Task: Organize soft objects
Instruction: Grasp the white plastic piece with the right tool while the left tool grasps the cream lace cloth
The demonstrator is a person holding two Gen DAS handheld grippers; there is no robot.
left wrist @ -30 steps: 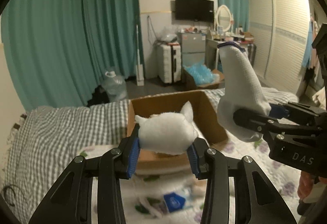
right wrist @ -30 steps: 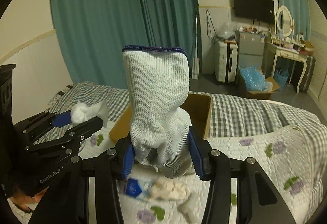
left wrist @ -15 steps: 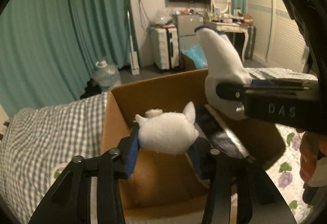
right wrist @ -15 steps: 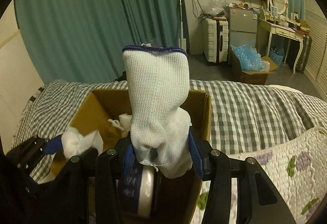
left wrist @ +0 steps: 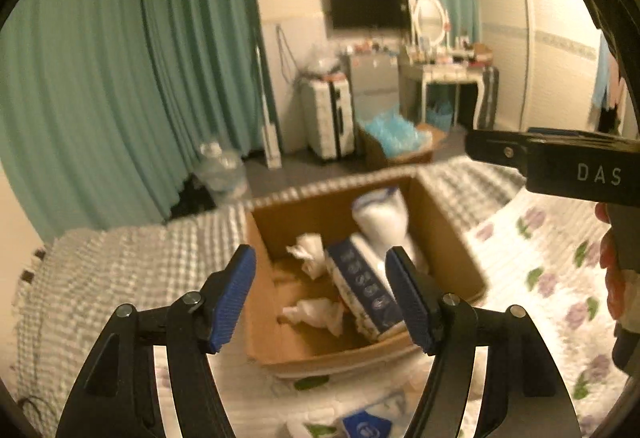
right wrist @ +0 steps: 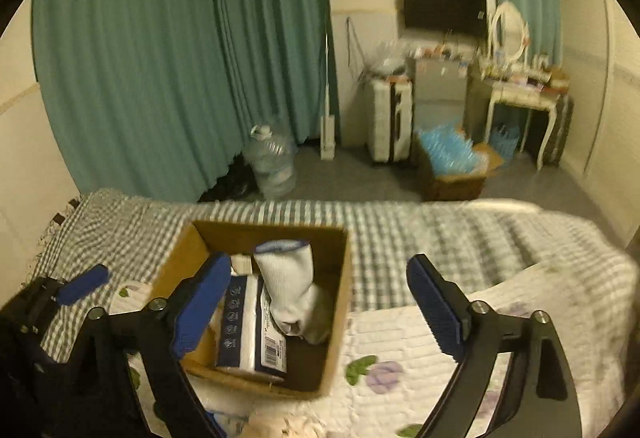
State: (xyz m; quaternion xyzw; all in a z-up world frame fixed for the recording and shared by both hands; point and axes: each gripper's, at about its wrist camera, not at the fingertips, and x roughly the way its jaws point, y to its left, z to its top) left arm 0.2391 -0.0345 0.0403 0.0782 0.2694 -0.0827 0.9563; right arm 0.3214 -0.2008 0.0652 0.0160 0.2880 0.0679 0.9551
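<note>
dim, warm yellowish indoor light in both views, source out of frame. strong fisheye bending at the edges, with a black vignette ring around each round picture; curtains bowed by the lens. motion blur across the checked bedspread and the far furniture, softest toward the right in the right wrist view. sharper on the near blue pads and on the cardboard box than on the background. deep shade inside the box. no glare, no hard shadows.
</note>
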